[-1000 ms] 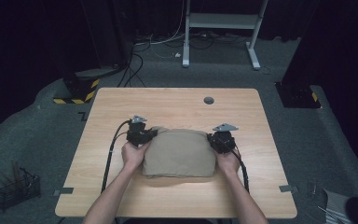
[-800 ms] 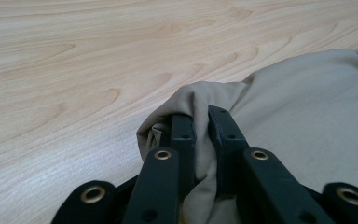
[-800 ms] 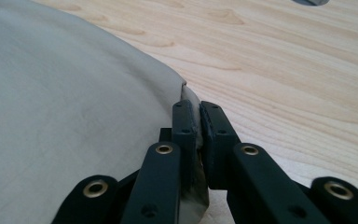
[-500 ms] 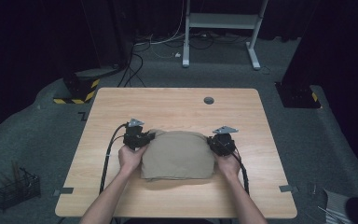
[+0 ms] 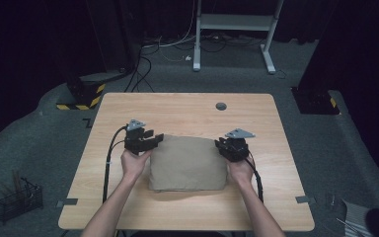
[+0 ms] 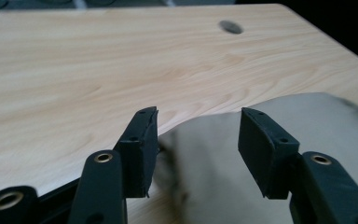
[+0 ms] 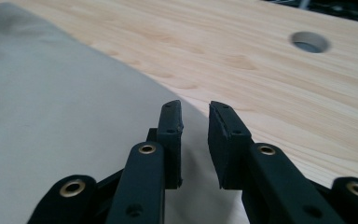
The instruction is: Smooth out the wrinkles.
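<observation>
On the wooden table, a folded tan cloth is laid flat near the middle of the person's side, flanked by both hands. At its far left corner the left gripper is held just above the fabric, its jaws having just been opening and now standing wide apart; in the left gripper view the cloth is seen below and between the pads, which are not pressed on it. At the far right corner the right gripper is poised over the cloth's edge, its jaws having just been opening as well, a narrow gap being left between them with nothing clamped. A round hole is seen in the tabletop beyond the cloth.
</observation>
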Motion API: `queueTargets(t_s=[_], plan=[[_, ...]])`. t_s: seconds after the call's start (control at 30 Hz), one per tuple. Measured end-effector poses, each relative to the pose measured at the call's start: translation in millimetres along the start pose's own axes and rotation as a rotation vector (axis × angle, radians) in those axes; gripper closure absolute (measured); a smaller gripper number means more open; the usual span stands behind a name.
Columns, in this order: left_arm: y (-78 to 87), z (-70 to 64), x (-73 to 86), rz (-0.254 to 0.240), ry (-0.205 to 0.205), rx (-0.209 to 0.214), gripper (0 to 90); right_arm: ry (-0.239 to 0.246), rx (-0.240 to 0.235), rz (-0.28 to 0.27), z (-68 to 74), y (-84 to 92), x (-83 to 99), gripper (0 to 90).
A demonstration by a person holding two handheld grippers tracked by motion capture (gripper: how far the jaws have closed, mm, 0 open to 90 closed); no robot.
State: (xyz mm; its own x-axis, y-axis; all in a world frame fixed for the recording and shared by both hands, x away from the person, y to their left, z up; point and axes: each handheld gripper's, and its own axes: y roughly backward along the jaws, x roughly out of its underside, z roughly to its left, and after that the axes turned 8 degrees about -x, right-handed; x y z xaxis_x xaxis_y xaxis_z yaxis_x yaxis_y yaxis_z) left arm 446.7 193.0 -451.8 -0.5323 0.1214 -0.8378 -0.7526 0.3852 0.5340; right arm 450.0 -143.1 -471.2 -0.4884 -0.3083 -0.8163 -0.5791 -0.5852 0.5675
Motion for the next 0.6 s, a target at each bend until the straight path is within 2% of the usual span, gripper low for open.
queueTargets(t_s=[0.07, 0.13, 0.2, 0.23, 0.27, 0.33, 0.4, 0.47, 0.53, 0.6], plan=[[-5.9, -9.3, -1.7, 0.023, -0.040, 0.032, 46.3, 0.003, -0.032, 0.021, 3.1, -8.9, -1.1, 74.2], [-17.2, -15.2, 1.0, 0.066, -0.069, 0.032, 46.0, -0.009, -0.049, 0.062, 3.3, -19.6, 0.7, 73.0], [-32.1, -12.6, 7.9, 0.133, -0.066, 0.005, 46.5, -0.029, -0.039, 0.113, -3.3, -30.3, 6.9, 72.4], [-39.1, -8.8, 12.5, 0.160, -0.050, -0.002, 47.8, -0.040, -0.026, 0.128, -6.9, -32.6, 9.5, 72.6], [-43.6, -5.5, 17.1, 0.164, -0.040, -0.006, 48.3, -0.058, -0.012, 0.140, -12.1, -34.0, 12.9, 73.0], [-46.3, -1.7, 21.4, 0.169, -0.028, -0.021, 48.4, -0.089, 0.002, 0.137, -20.8, -31.1, 18.0, 73.4], [-41.7, -0.1, 19.4, 0.168, -0.031, -0.052, 48.1, -0.083, 0.027, 0.131, -24.5, -24.9, 21.0, 72.9], [-33.5, 0.0, 16.6, 0.149, -0.036, -0.063, 47.1, -0.090, 0.035, 0.117, -27.1, -17.7, 23.1, 71.4], [-19.5, -0.7, 13.7, 0.102, -0.029, -0.049, 44.2, -0.098, 0.026, 0.074, -25.9, -7.8, 22.3, 70.2], [-3.8, -5.4, 12.6, 0.062, -0.026, -0.017, 42.2, -0.083, 0.008, 0.038, -18.5, 1.9, 19.6, 68.1]])
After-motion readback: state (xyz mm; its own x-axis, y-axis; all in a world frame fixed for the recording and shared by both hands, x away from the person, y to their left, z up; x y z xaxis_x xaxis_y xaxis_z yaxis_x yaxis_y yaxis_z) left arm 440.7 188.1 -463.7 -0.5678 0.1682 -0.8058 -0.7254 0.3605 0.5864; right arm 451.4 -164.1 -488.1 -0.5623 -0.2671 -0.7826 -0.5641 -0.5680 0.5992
